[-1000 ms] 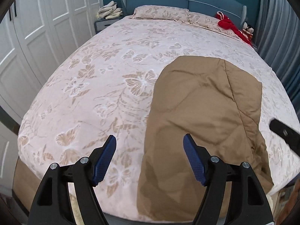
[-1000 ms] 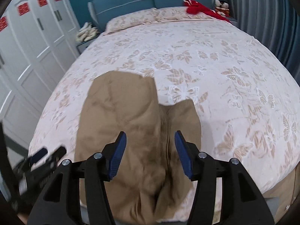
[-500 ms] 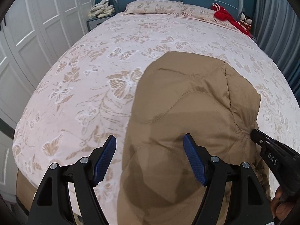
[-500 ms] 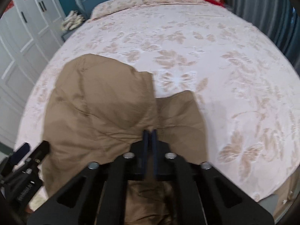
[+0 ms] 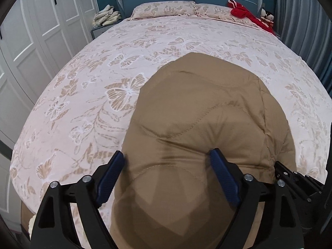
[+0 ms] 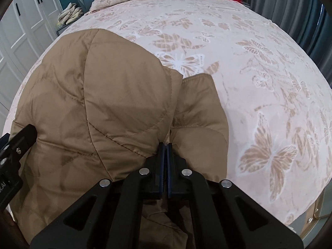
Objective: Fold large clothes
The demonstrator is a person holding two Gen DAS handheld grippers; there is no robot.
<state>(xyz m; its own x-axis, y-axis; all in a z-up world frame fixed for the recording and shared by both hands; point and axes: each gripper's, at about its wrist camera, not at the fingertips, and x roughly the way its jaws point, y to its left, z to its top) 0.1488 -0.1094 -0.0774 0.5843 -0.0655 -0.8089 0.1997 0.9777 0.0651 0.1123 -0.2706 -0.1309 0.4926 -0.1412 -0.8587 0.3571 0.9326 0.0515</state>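
One garment: tan quilted jacket (image 5: 207, 124), puffy, lying at the near end of the bed (image 5: 103, 83), its lower part hanging over the edge.
Handling, judged: soft, light and springy; padding likely to bulge and rebound after each fold; smooth shell may slip between pads.
Best hold, judged: seams and hems, where the cloth is thin and firm, not the padded panels.
Right gripper (image 6: 165, 145): tongs together, tips pressed into the seam valley between body and side panel (image 6: 199, 112); whether cloth is pinched cannot be told.
Left gripper (image 5: 167, 161): tongs wide apart, having just opened further; they straddle the jacket's left portion, one pad over the bedspread, the other against the padding; nothing clamped.
Surroundings: pillows (image 5: 166, 8), red cloth (image 5: 244, 14), white wardrobe (image 5: 41, 31).
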